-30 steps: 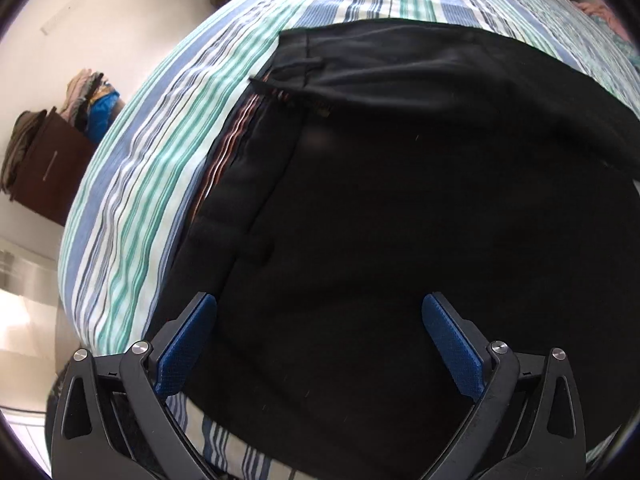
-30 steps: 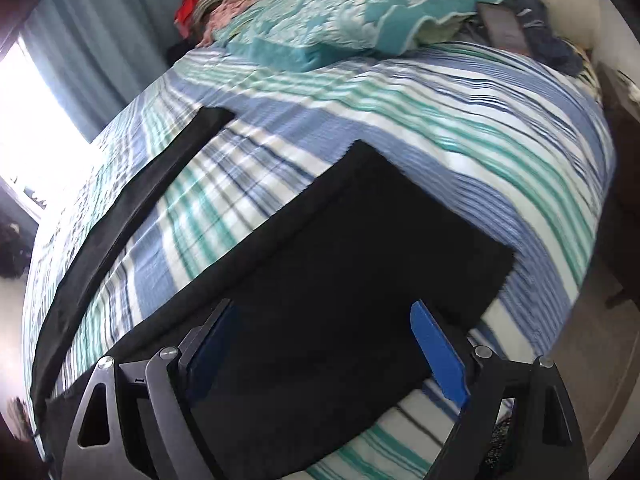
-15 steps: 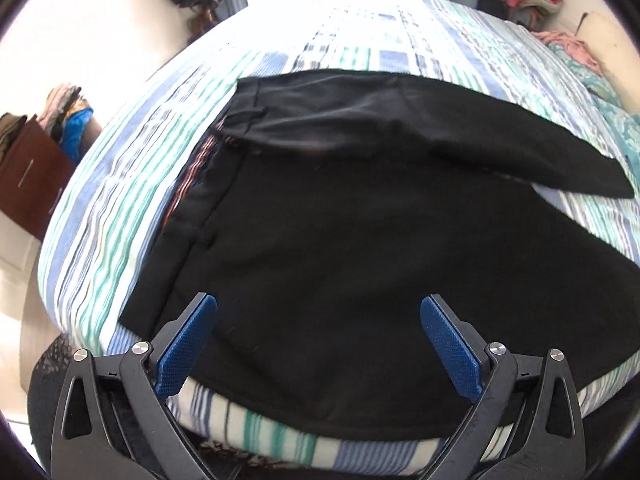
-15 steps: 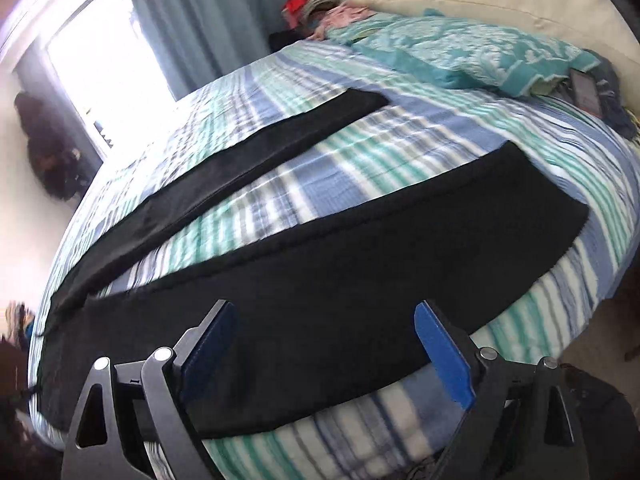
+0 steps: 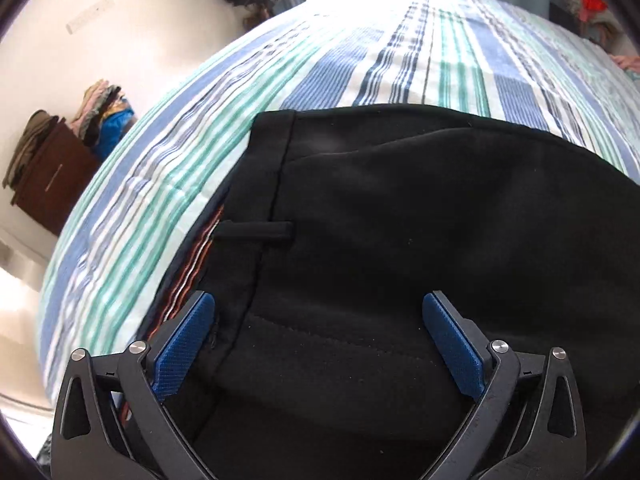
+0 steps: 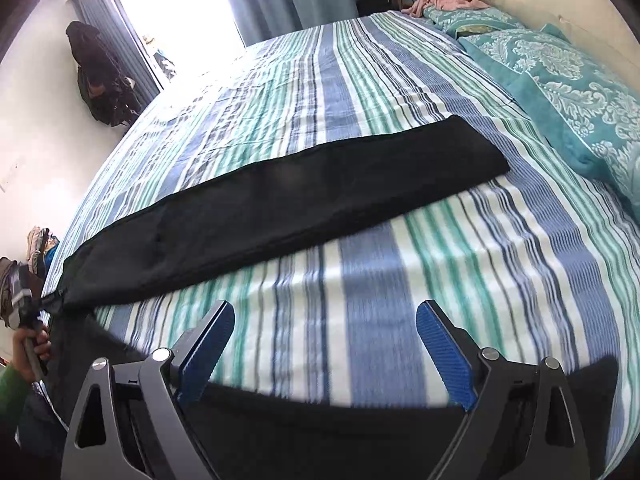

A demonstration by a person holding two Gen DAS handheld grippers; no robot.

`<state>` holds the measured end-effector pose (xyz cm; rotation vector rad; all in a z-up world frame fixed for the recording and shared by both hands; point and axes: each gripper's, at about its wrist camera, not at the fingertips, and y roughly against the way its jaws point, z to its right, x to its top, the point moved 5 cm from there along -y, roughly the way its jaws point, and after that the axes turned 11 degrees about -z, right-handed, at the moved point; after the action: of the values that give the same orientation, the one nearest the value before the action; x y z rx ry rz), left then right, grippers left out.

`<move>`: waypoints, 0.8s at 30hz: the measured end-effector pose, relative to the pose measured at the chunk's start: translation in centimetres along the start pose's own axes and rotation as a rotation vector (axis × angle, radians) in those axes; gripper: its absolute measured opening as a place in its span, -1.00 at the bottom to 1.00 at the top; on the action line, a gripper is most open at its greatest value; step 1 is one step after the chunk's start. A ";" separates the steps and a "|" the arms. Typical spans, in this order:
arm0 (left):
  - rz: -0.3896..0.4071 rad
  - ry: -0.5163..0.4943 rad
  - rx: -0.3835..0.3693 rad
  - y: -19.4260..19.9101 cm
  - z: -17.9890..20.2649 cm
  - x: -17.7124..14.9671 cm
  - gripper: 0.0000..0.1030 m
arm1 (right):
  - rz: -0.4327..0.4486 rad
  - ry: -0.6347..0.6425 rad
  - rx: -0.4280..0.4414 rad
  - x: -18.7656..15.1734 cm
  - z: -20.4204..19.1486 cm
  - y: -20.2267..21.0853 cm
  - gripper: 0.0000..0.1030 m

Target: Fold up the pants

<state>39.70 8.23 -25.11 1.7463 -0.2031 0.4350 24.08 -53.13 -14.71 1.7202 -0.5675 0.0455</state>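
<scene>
Black cloth pants [image 6: 288,196] lie spread on a striped bed [image 6: 400,280] as both claws, left claw [image 5: 316,340] and right claw [image 6: 324,344], hang open and empty, best gripping waistband and hem evenly.

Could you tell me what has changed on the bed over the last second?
Both views shifted: the left gripper closed in on the waistband, while the right gripper swung off the near leg toward the far leg. Both stayed open and empty; the black pants stayed flat on the striped sheet.
</scene>
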 end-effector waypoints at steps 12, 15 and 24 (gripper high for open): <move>0.089 0.008 0.027 0.5 0.3 -0.3 0.99 | -0.144 -0.165 -0.227 22.0 15.1 -9.4 0.33; 0.096 0.008 0.031 0.6 0.4 -0.5 0.99 | -0.149 -0.155 -0.254 23.4 15.2 -11.8 0.30; 0.094 0.006 0.038 0.5 0.5 -0.5 0.99 | 0.137 -0.065 -0.136 18.4 11.8 -4.0 -0.88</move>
<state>39.15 7.63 -24.88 1.7776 -0.2753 0.5151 38.58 -69.94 -15.01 1.5539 -0.7206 0.0471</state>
